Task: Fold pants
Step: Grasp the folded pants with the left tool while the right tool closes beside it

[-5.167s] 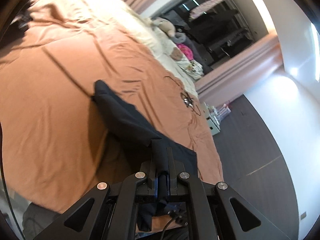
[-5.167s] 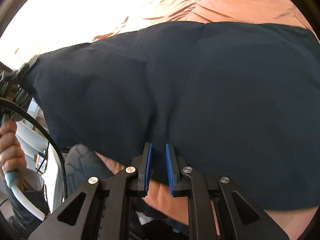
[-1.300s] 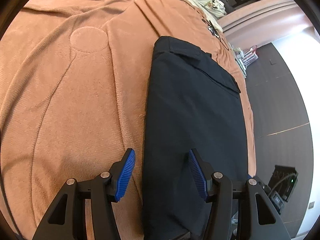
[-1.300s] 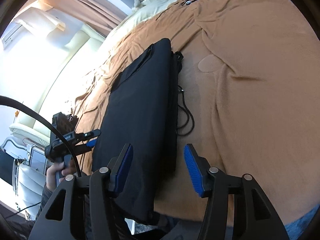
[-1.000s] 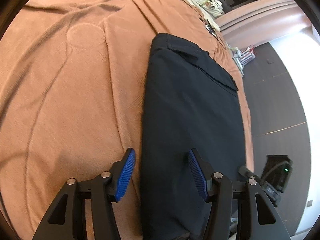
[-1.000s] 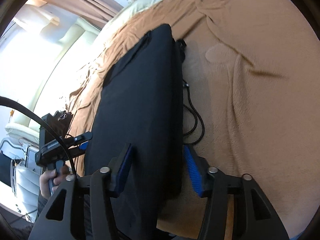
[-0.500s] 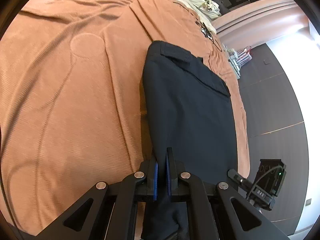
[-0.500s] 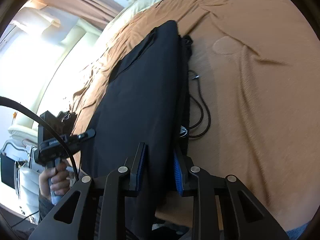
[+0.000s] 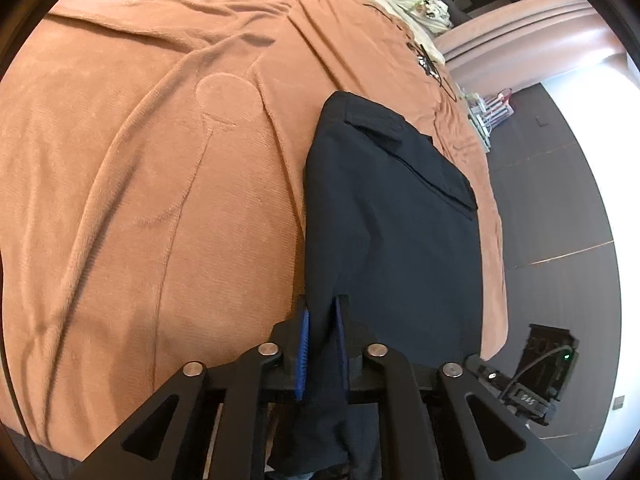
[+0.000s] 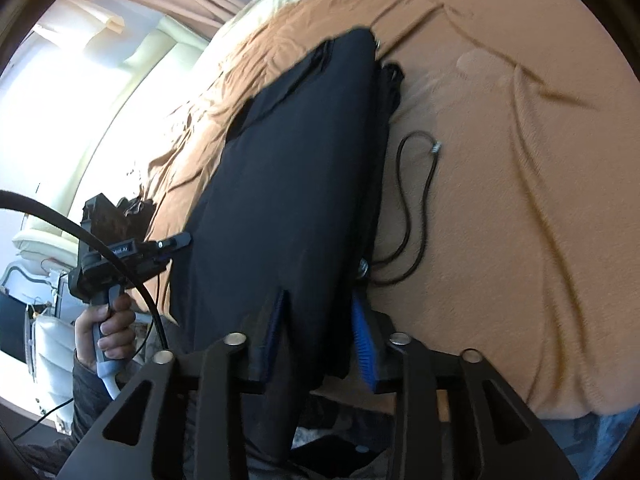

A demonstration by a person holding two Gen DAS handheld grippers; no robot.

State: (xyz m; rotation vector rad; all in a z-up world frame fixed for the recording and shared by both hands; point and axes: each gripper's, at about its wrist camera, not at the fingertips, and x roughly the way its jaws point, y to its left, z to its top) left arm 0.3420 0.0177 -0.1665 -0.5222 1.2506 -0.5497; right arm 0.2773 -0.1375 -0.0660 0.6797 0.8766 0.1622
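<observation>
While the left gripper (image 9: 321,334) sits clamped on the near edge of the dark pants (image 9: 390,216), its jaws having just eased apart a touch, the fabric runs straight ahead of it over the orange blanket (image 9: 140,152). Over on the right wrist view, the right gripper (image 10: 318,334) has the pants' other near corner between its blue pads, jaws just widened, drawstring (image 10: 416,208) looping off to its right.

Our left gripper (image 9: 321,322) and right gripper (image 10: 320,312), wide a second ago, closed on the pants (image 9: 384,216); both jaws have just reopened slightly, cloth between.
</observation>
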